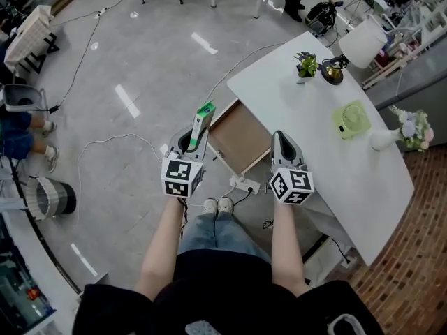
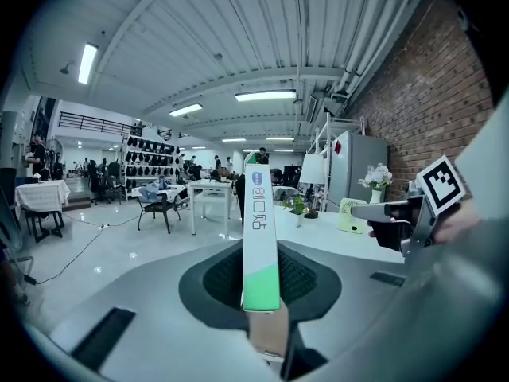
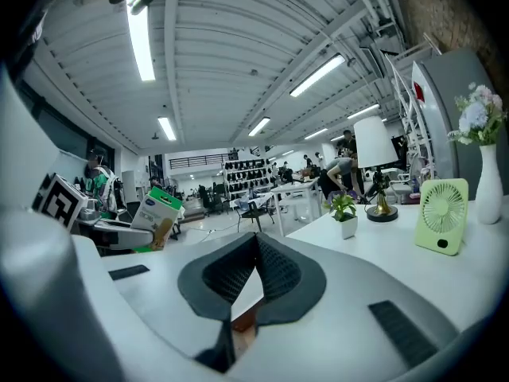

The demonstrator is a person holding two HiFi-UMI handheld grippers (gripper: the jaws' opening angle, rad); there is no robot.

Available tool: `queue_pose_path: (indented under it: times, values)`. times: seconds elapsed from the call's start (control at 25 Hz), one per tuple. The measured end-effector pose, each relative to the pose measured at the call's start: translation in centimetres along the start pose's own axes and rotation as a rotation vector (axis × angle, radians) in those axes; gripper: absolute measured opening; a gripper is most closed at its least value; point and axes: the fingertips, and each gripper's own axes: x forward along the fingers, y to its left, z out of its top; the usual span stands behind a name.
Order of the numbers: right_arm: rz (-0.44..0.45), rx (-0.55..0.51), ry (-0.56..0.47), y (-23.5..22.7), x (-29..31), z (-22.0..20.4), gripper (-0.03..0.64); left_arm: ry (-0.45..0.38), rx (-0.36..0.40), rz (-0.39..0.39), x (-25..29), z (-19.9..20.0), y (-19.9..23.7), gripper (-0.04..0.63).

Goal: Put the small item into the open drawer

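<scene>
My left gripper [image 1: 194, 139] is shut on a small white box with a green end [image 1: 204, 119], held upright over the floor just left of the open wooden drawer [image 1: 241, 139]. In the left gripper view the box [image 2: 259, 229] stands edge-on between the dark pads [image 2: 296, 275]. My right gripper [image 1: 281, 142] hovers at the drawer's right front corner beside the white table [image 1: 328, 159]. In its own view the right gripper [image 3: 256, 249] has its pads meeting, with nothing between them. That view also catches the box [image 3: 157, 216] at the left.
On the table stand a small potted plant [image 1: 306, 65], a white-shaded lamp [image 1: 360, 44], a green fan [image 1: 351, 119] and a vase of flowers [image 1: 405, 128]. A power strip [image 1: 244, 184] and cables lie on the floor under the drawer. A bin [image 1: 52, 197] stands at the left.
</scene>
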Motion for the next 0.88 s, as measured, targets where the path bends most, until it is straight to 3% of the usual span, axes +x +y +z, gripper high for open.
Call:
queue_pose_path:
  times: [0.44,0.88]
  values:
    - [-0.019,0.079,0.125,-1.6,6.1,-8.6,0.002,0.128,-0.011,-0.085,9.2,-6.5,0.0,0.081]
    - [-0.034,0.125,0.255,-3.6,11.2,-20.4,0.002,0.263,-0.077,-0.132,17.7,-18.6,-2.3,0.081]
